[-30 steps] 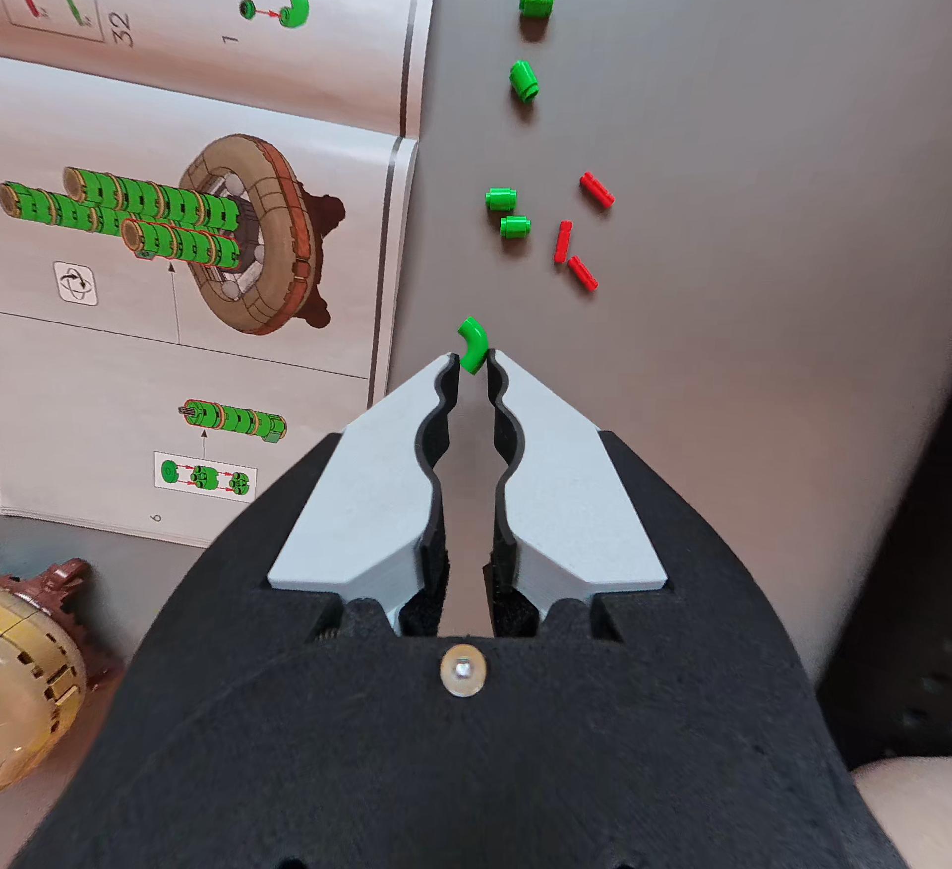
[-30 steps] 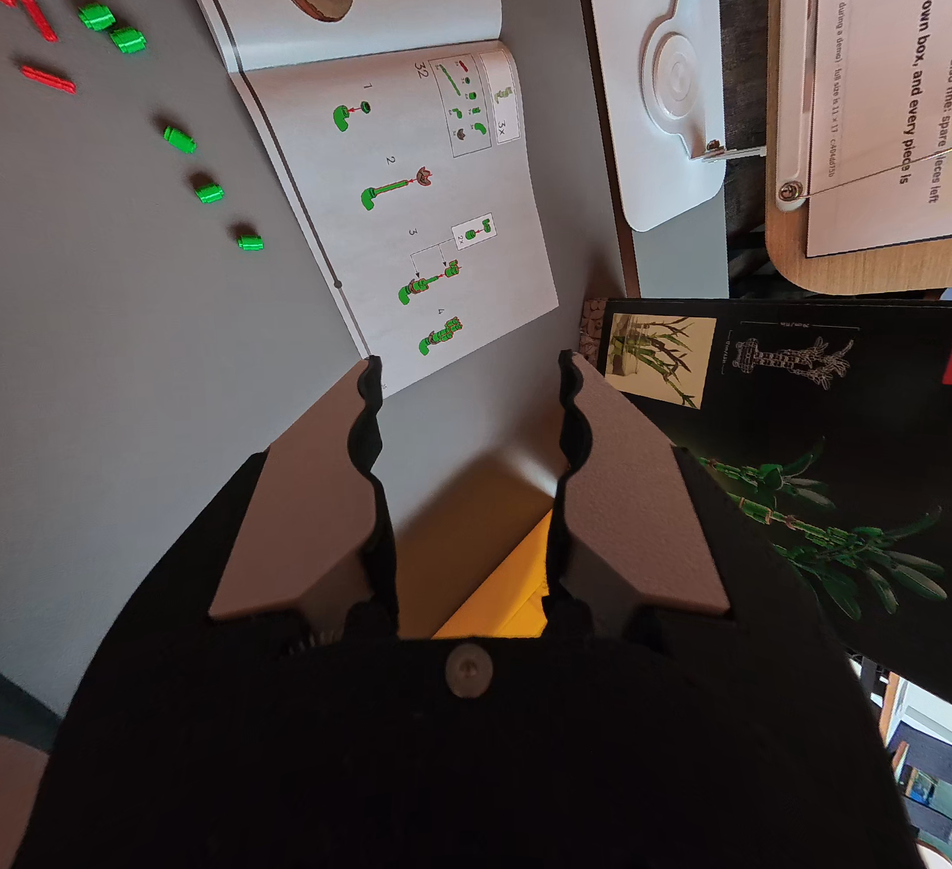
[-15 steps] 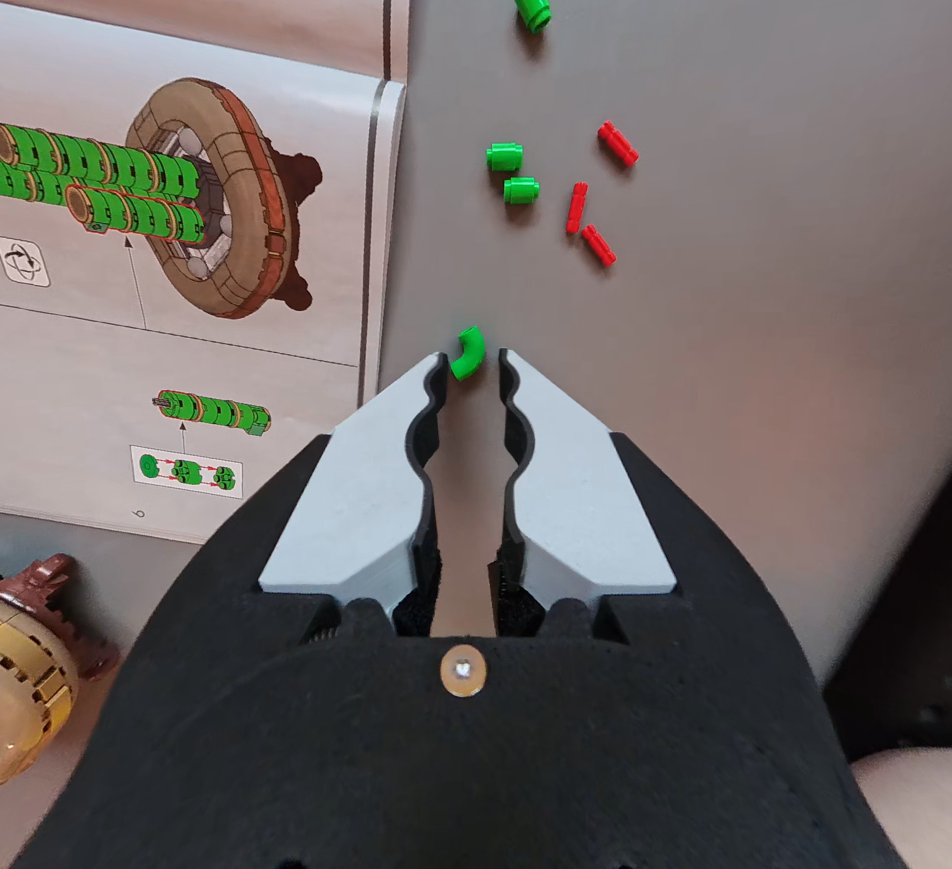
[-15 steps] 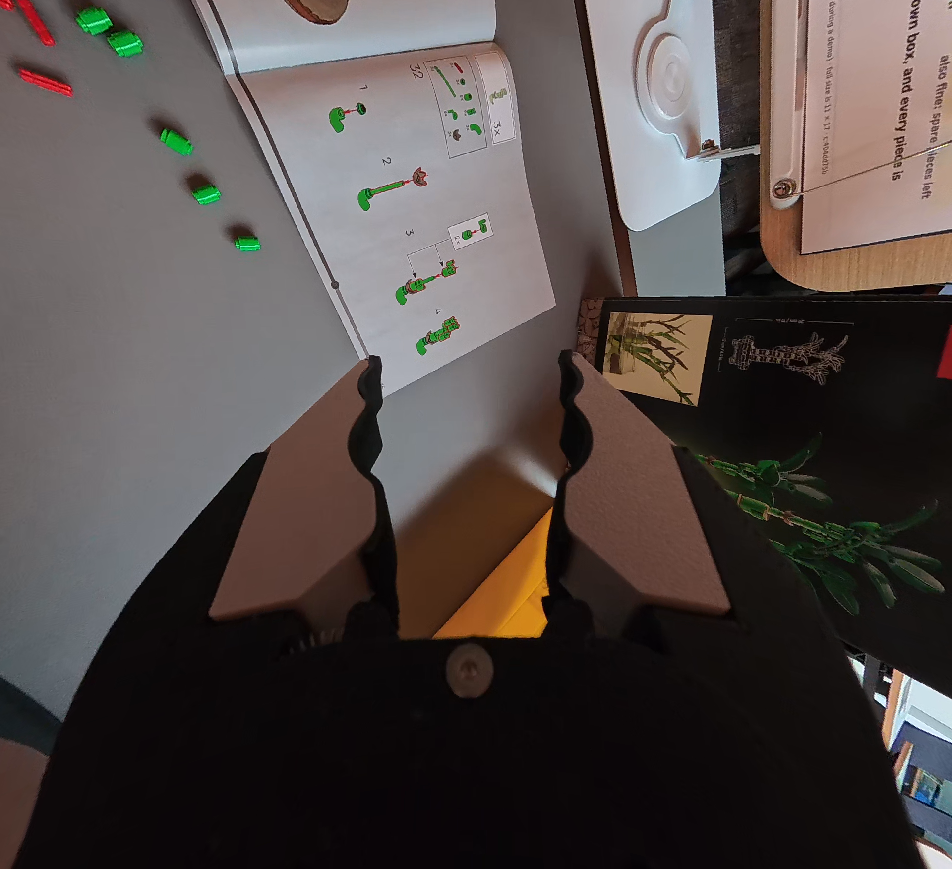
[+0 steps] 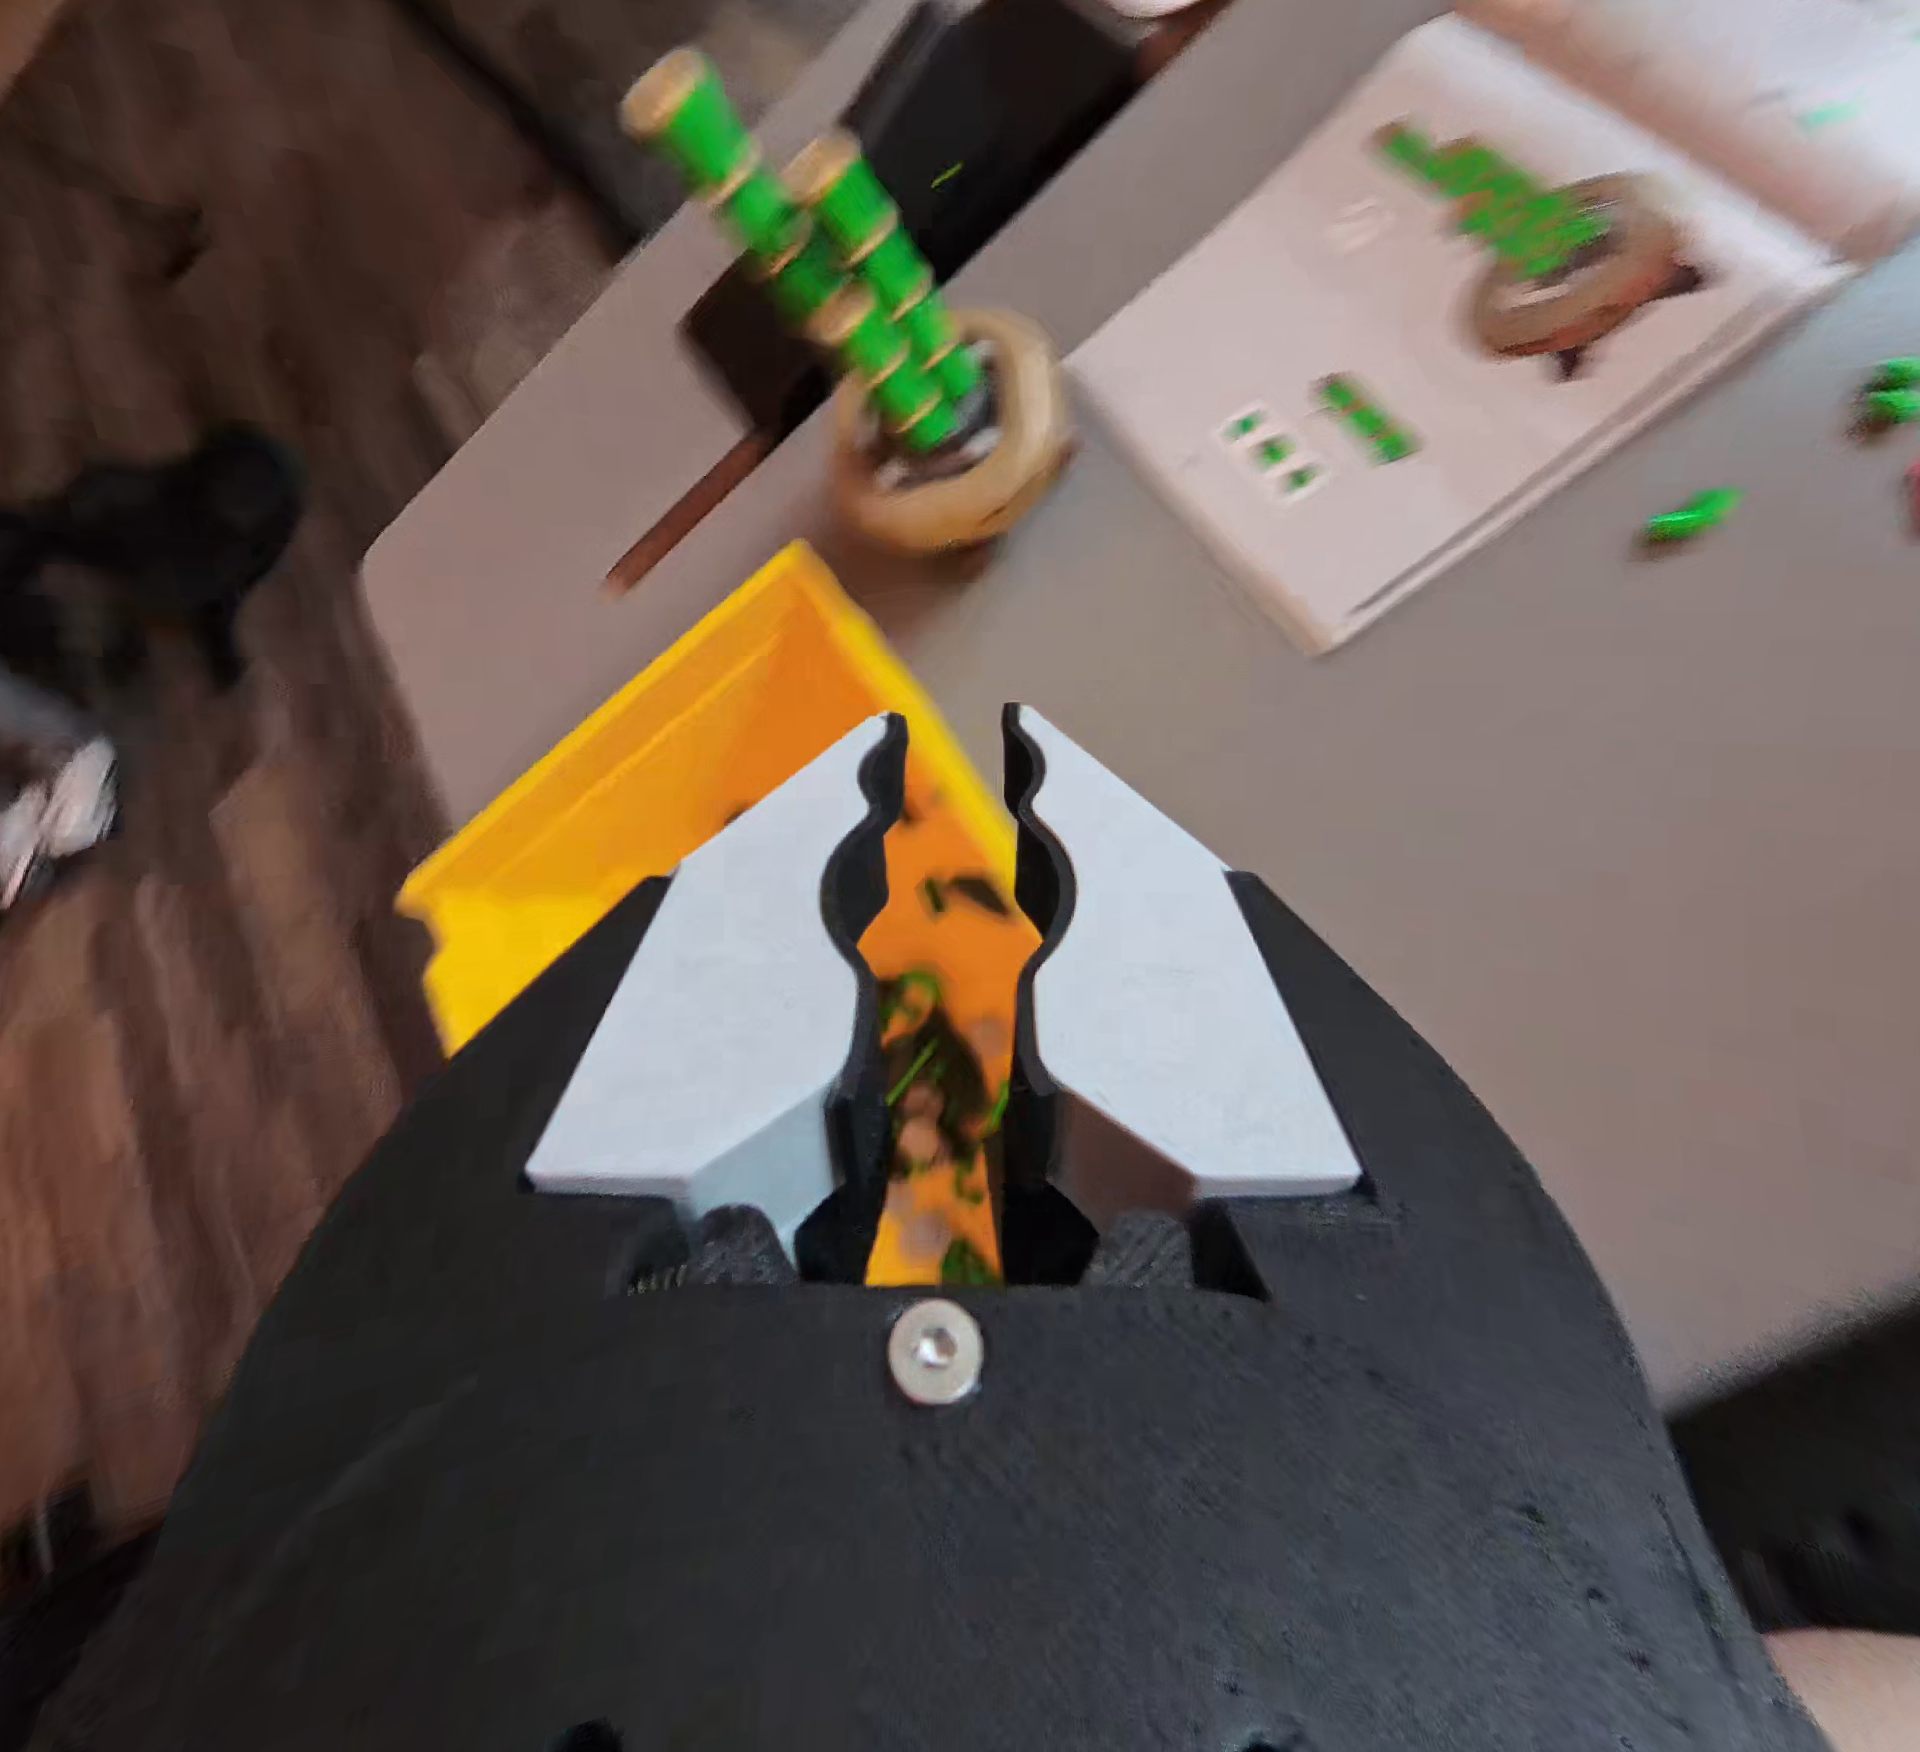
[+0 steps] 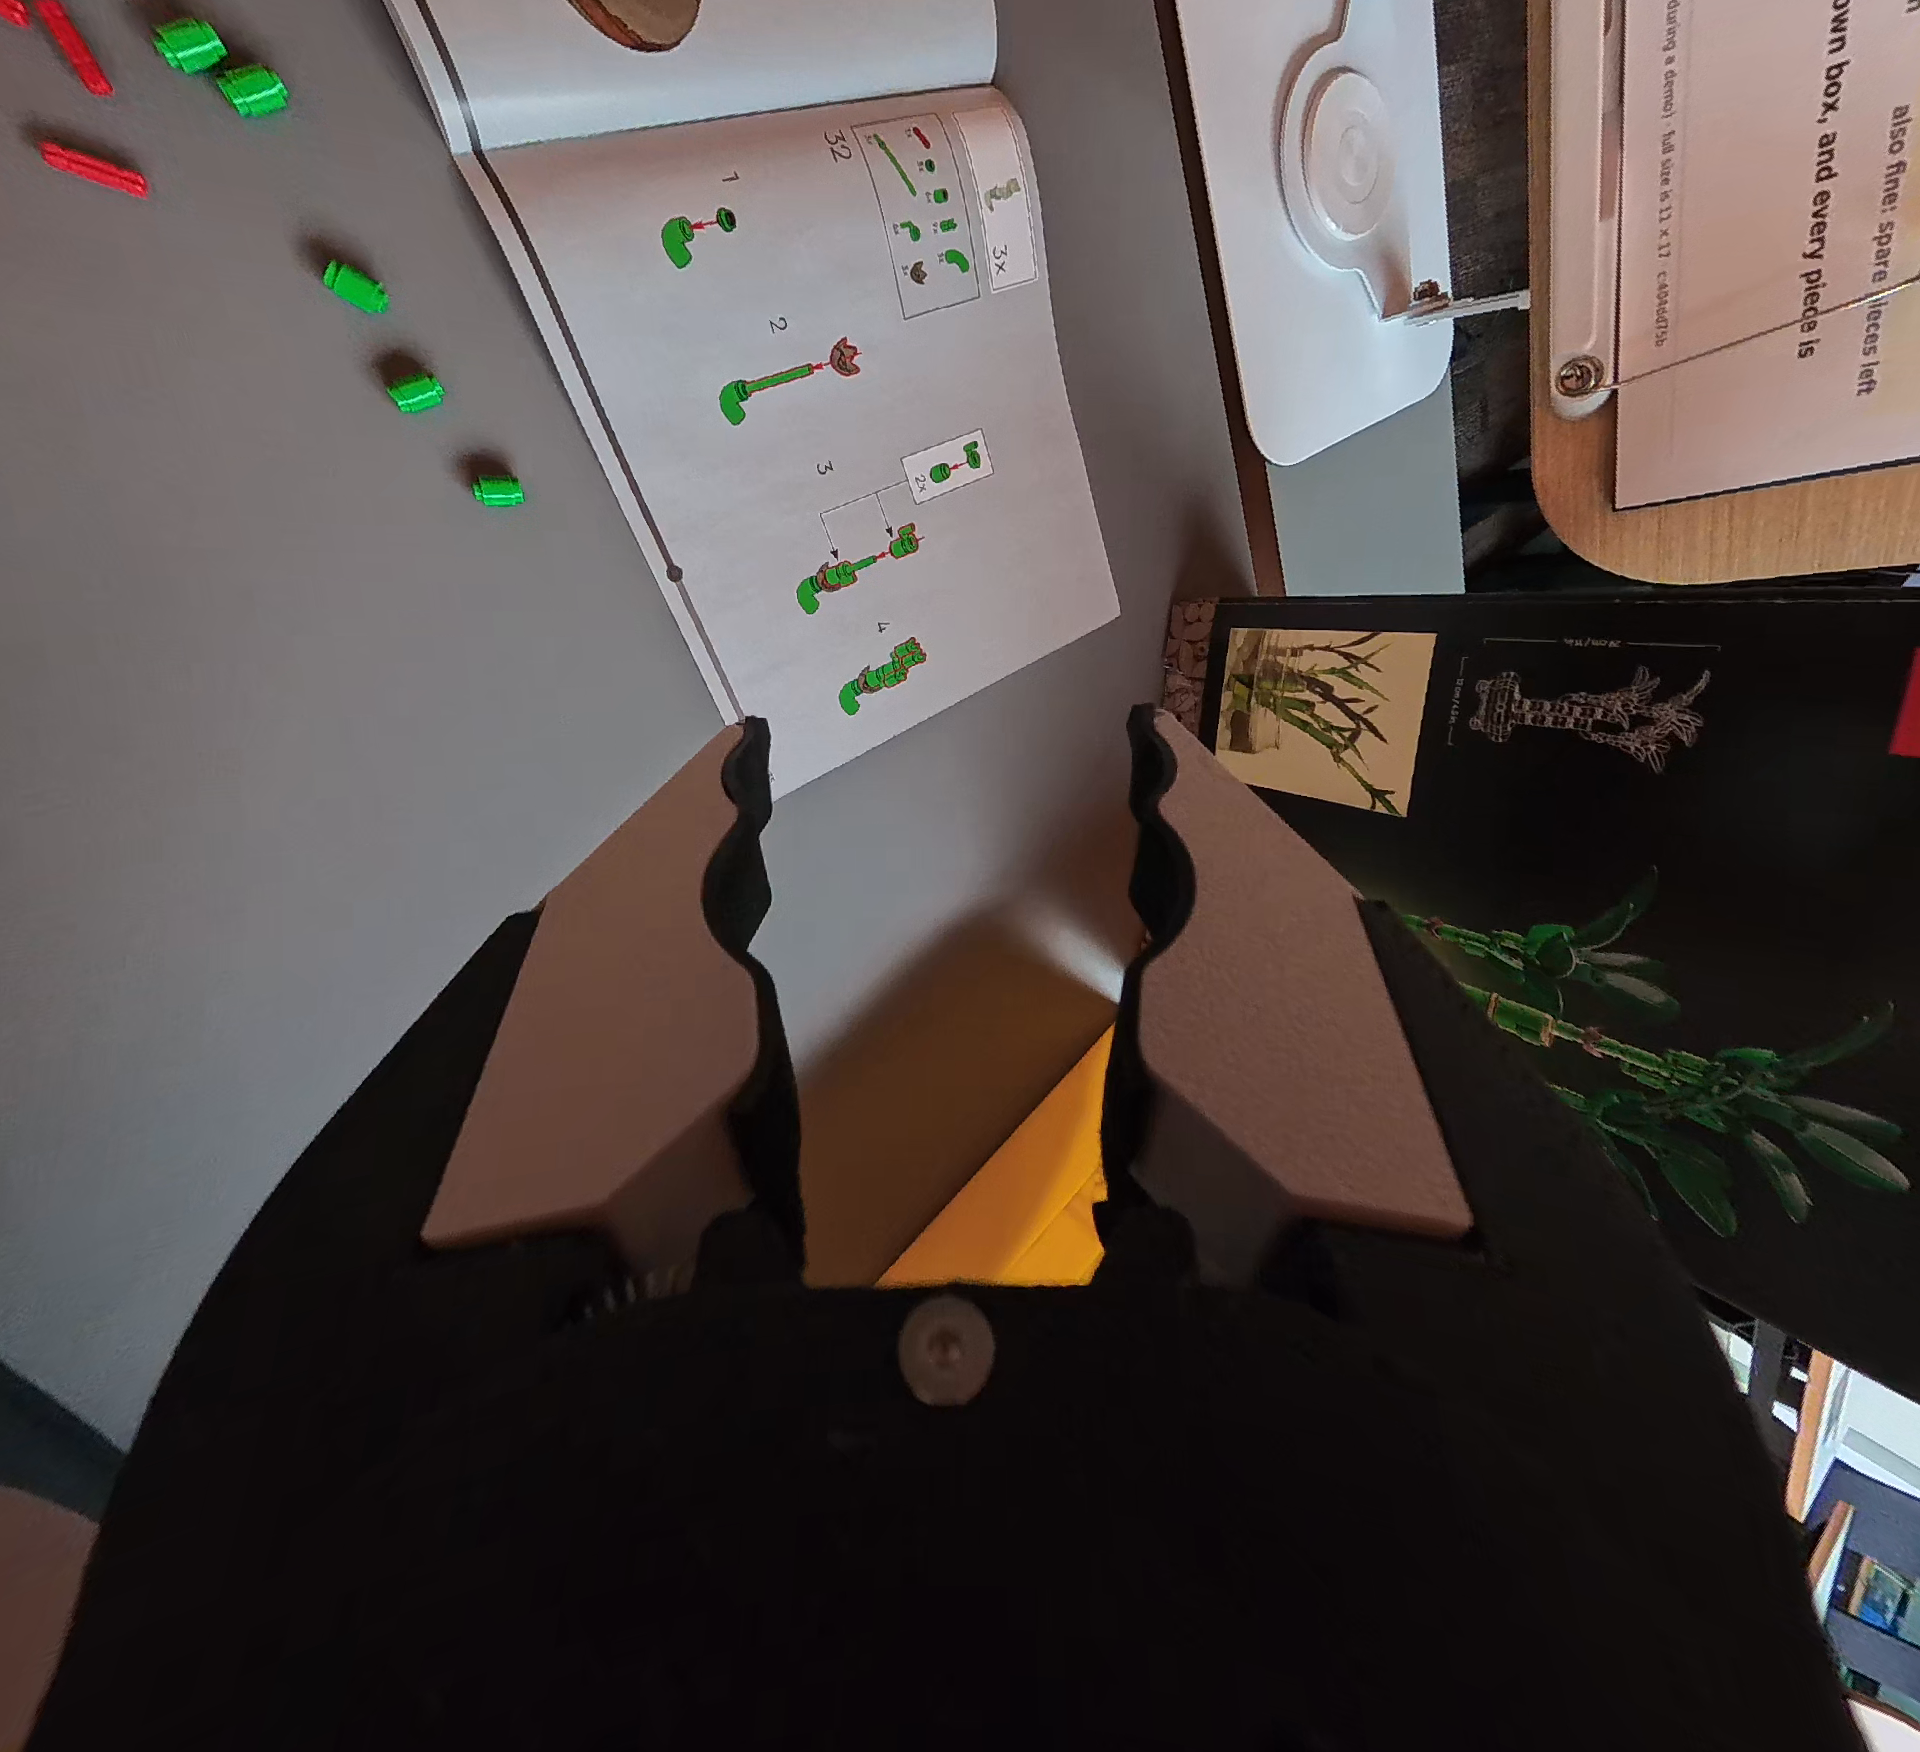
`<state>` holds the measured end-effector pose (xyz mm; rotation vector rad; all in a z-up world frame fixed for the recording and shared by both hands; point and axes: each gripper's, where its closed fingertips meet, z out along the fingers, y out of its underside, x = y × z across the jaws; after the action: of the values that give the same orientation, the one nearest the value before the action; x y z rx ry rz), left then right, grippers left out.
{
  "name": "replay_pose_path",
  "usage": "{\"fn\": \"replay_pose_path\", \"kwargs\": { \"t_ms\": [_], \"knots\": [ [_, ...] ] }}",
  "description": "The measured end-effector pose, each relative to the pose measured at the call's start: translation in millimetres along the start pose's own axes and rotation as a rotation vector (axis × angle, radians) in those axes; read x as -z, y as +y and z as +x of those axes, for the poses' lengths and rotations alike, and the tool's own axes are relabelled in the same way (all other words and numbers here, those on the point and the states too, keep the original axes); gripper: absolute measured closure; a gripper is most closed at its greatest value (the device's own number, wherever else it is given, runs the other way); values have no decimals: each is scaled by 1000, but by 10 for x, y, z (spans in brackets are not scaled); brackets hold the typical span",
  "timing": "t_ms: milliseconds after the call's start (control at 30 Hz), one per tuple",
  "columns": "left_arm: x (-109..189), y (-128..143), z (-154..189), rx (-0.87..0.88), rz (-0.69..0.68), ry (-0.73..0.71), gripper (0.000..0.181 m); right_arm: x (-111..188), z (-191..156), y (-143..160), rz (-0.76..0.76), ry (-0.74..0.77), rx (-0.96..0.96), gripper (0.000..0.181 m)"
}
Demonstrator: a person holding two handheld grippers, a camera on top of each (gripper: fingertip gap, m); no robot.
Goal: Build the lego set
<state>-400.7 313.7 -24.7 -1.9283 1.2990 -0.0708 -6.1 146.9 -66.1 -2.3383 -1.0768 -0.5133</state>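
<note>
- Left gripper (image 5: 954,728): pale grey fingers on a black body, spread a little with a narrow gap and nothing between them; poised over the near end of the yellow bin. The whole left wrist view is motion-blurred.
- Right gripper (image 6: 945,731): tan fingers on a black body, spread wide and empty, over the bare grey table (image 6: 260,767) at the near corner of the booklet.
- Set box (image 6: 1621,871): black, printed with a green plant; at the right, shown only by the right wrist view.
- Instruction booklet (image 6: 831,331): open flat on the table, sharp in the right wrist view, blurred at the far right of the left one (image 5: 1455,331).
- Yellow bin (image 5: 665,788): at the table's near left corner; small green and dark pieces lie inside, seen through the left finger gap. The right wrist view catches only a yellow edge (image 6: 1039,1203).
- White stand base (image 6: 1320,144) and a clipboard of paper (image 6: 1714,175): far right, right wrist view only.
- Partly built model (image 5: 894,352): green segmented stalks rising from a tan ring pot, just beyond the bin and left of the booklet; left wrist view only.
- Loose green round bricks (image 6: 353,286): scattered left of the booklet.
- Red pins (image 6: 94,168): far left, beside the green bricks.
</note>
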Motion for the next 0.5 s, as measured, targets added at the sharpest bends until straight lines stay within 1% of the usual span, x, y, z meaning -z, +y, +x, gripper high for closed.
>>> {"fn": "replay_pose_path", "kwargs": {
  "t_ms": [33, 67, 133, 200, 267, 333, 400, 500],
  "knots": [
    [58, 172, -179, 55, -22, -48, 165, -2, 5, 9, -4, 1, -2, 112],
    [90, 337, -307, 115, -42, -67, 166, -1, 13, 18, -6, 4, -5, 112],
    [71, 642, -450, 238, -92, -53, 165, 4, 21, 27, -7, 6, -12, 112],
    [-32, 917, -495, 333, -163, -15, 164, 5, 15, 30, -10, 7, -11, 112],
    [-191, 1153, -483, 380, -242, 28, 162, -3, 1, 26, -16, 4, -8, 112],
    [-374, 1315, -401, 377, -294, 97, 158, -20, -19, 15, -20, -1, -3, 112],
    [-538, 1432, -333, 368, -320, 149, 160, -40, -35, 11, -29, -5, 2, 112],
    [-695, 1582, -274, 442, -393, 200, 159, -65, -57, 5, -39, -10, 9, 112]
  ]
}}
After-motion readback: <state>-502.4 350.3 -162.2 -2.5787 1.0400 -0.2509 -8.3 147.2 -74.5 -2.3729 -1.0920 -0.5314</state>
